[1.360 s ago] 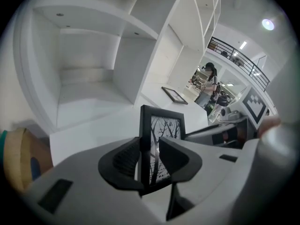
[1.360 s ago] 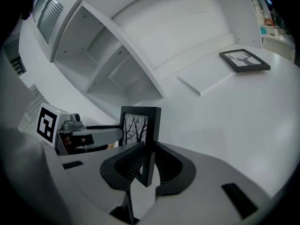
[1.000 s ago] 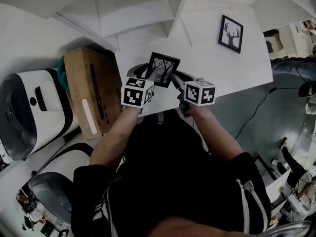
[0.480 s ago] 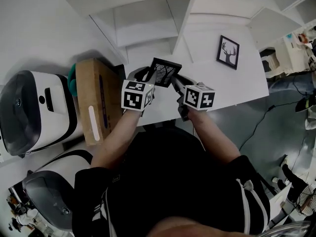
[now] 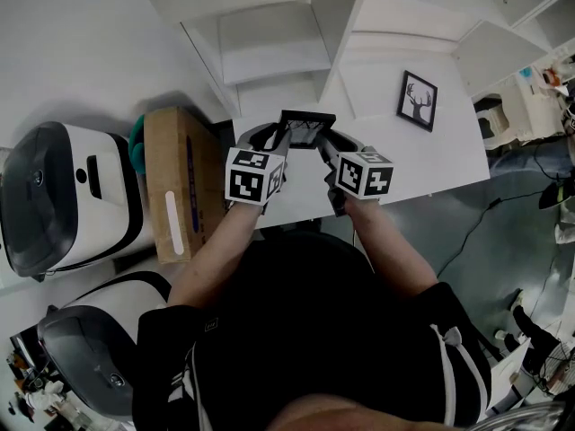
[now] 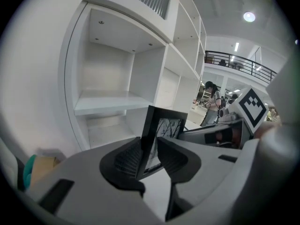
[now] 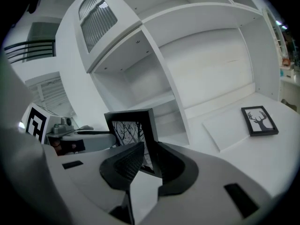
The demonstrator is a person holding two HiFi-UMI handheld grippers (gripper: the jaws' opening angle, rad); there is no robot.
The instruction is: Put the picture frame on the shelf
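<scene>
A small black picture frame (image 5: 305, 126) with a bare-tree print hangs upright above the white table, held by both sides. My left gripper (image 5: 280, 135) is shut on its left edge, and the left gripper view shows that edge of the frame (image 6: 166, 125) between the dark pads (image 6: 126, 158). My right gripper (image 5: 325, 138) is shut on the other edge; there the frame (image 7: 129, 125) stands between the pads (image 7: 124, 165). The white shelf unit (image 5: 269, 43) stands just beyond, its open compartments (image 6: 108, 102) (image 7: 154, 100) bare.
A second black frame with a deer print (image 5: 418, 100) (image 7: 259, 120) lies flat on the table at the right. A cardboard box (image 5: 177, 182) and white machines (image 5: 58, 196) stand at the left. The table's front edge (image 5: 431, 182) drops to a grey floor.
The frame has tipped from leaning back to upright and moved a little closer to the shelf. Both grippers stay on its sides.
</scene>
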